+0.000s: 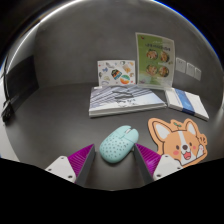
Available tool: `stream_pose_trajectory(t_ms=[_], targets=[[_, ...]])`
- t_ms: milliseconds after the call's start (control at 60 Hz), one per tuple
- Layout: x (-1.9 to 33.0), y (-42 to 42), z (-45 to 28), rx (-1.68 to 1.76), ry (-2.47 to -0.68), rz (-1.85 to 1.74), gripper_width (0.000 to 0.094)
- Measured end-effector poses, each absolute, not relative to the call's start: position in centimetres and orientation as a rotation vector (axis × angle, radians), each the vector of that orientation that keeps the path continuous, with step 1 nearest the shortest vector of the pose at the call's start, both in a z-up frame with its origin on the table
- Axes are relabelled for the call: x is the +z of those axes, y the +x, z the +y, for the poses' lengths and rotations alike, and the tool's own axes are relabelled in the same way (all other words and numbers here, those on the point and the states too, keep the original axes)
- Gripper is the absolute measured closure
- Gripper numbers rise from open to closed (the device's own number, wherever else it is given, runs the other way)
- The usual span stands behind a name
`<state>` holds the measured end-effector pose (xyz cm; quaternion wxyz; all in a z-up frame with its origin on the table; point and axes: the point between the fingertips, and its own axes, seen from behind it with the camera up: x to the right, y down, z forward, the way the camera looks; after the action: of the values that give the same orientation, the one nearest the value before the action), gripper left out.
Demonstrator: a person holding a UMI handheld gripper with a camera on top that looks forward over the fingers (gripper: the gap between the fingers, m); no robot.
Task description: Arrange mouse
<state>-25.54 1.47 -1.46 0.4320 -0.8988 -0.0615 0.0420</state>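
Mouse (118, 144), a pale teal one, lies on the grey worktop (60, 125) just ahead of the tool (118, 162), centred on the gap between the two magenta pads (82, 160), with its long axis running away from the fingers and tilted slightly right. The tool is spread wide and holds nothing, its tips flanking the mouse's near end without touching. A corgi-shaped mouse mat (177, 138) lies just right of the mouse, so I judge the carry goes rightward after a straight-ahead grasp.

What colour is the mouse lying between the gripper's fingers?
Pale mint green with fine speckles; the mouse shows best in the gripper view.
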Motion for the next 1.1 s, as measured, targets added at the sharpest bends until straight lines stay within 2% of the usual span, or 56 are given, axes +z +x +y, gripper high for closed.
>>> stream_pose_trajectory(t_ms=[150,183,200,233,283,317,333,350,367,500,567,667,767,833,883,933,1100], targets=[[-1.5,-26.0,5.0,0.088,-2.258,-0.125,0.0128],[-1.5,-26.0,5.6,0.078,-2.25,-0.1,0.0156],[-1.5,-25.9,5.9,0.07,-2.244,-0.084,0.0135],[-1.5,-25.7,6.3,0.056,-2.231,-0.062,0.0195],[-1.5,-25.9,6.6,0.063,-2.222,-0.067,0.0397],[-1.6,-25.9,6.6,0.062,-2.218,-0.068,0.0374],[-1.6,-25.9,6.5,0.063,-2.22,-0.07,0.0443],[-1.6,-26.0,6.5,0.063,-2.218,-0.073,0.0401],[-1.6,-26.0,6.4,0.063,-2.217,-0.077,0.0473],[-0.5,-27.5,4.7,0.085,-2.205,-0.193,0.0546],[3.1,-29.1,3.6,0.12,-2.115,-0.244,0.0544],[12.0,-29.0,1.5,0.173,-1.942,-0.238,0.0546],[20.2,-22.9,0.6,0.09,-1.803,-0.209,0.055],[22.3,-17.2,0.5,0.015,-1.779,-0.158,0.055],[21.4,-12.9,0.4,-0.021,-1.811,-0.102,0.055],[18.4,-9.2,0.8,-0.038,-1.869,-0.061,0.055],[4.0,-4.5,2.4,-0.007,-2.123,-0.033,0.055]])
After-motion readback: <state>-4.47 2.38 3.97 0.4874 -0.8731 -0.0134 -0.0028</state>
